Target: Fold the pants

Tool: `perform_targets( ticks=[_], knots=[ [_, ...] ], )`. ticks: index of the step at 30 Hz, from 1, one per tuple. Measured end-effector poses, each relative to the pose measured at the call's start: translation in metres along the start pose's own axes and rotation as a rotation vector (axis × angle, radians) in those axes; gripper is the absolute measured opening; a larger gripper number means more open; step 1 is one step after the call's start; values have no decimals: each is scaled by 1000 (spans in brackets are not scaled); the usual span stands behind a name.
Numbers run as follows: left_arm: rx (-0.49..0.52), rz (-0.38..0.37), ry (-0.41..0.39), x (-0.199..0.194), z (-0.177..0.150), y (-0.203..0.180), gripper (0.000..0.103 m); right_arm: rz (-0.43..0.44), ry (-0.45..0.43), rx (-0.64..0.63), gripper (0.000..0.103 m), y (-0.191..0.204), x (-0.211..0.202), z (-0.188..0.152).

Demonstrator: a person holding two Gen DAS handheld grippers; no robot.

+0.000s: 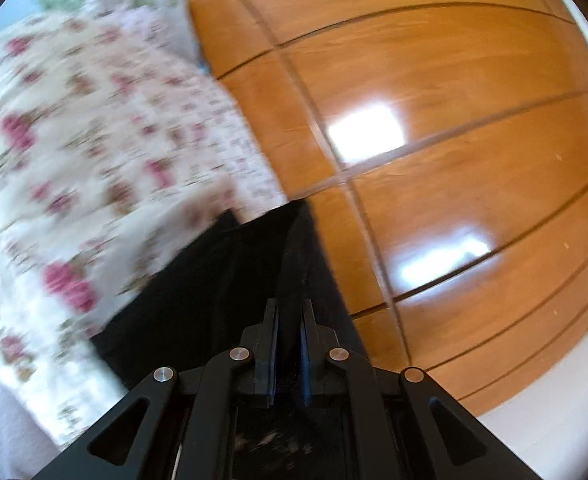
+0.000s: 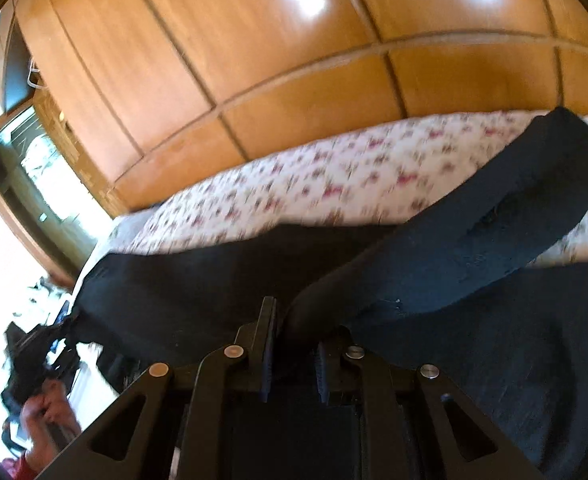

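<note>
Both grippers have the black pants (image 2: 433, 264): left gripper (image 1: 290, 316) pinches one dark fold, right gripper (image 2: 294, 320) clamps another, cloth stretched over the flowered bed (image 2: 333, 188) beside the wooden wardrobe (image 1: 453, 100).

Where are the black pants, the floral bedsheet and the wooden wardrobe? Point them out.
black pants (image 2: 473, 240): right wrist view, on the raised folded leg.
floral bedsheet (image 1: 94, 140): left wrist view, on its printed top.
wooden wardrobe (image 1: 433, 60): left wrist view, on a door panel.
</note>
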State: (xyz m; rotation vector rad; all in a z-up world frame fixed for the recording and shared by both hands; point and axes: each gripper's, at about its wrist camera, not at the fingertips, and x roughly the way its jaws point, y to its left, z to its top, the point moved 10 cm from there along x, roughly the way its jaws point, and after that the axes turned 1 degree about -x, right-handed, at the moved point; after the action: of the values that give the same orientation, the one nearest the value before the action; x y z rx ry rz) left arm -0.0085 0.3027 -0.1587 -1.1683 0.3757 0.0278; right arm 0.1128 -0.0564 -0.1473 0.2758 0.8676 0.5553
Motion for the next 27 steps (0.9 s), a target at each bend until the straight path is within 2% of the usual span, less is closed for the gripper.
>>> perform_targets(
  ticks=[2,5,6,7,8,10,12,15,19,20,23,25,27],
  knots=[
    [12,55,25,0,-8,14,8,7,21,-5,17,-2,6,-14],
    [38,95,47,3,-18,21,10,-13,71,0,17,-11,18,-35],
    [37,100,49,3,-19,23,13,-11,79,16,17,-15,21,-41],
    [29,106,48,3,-20,25,22,-9,77,24,17,-17,22,-42],
    [17,103,45,3,-20,25,24,-5,72,28,17,-17,22,-42],
    [-22,91,52,4,-20,26,23,-6,71,23,17,-16,23,-40],
    [-40,74,66,4,-18,22,12,-2,59,13,15,-14,20,-33],
    [18,71,67,-2,-6,2,9,19,-5,6,14,-4,4,-16],
    [95,-11,30,-16,16,-31,8,56,-89,-80,14,23,-22,9],
    [133,-8,15,-21,21,-35,8,82,-95,-111,14,31,-28,9],
    [202,85,8,-27,20,-15,8,106,-28,-159,14,41,-19,-10],
    [192,140,38,-23,10,9,8,71,40,-177,14,38,-4,-33],
    [148,191,74,-18,-4,38,9,66,101,-135,14,30,12,-51]
  ],
)
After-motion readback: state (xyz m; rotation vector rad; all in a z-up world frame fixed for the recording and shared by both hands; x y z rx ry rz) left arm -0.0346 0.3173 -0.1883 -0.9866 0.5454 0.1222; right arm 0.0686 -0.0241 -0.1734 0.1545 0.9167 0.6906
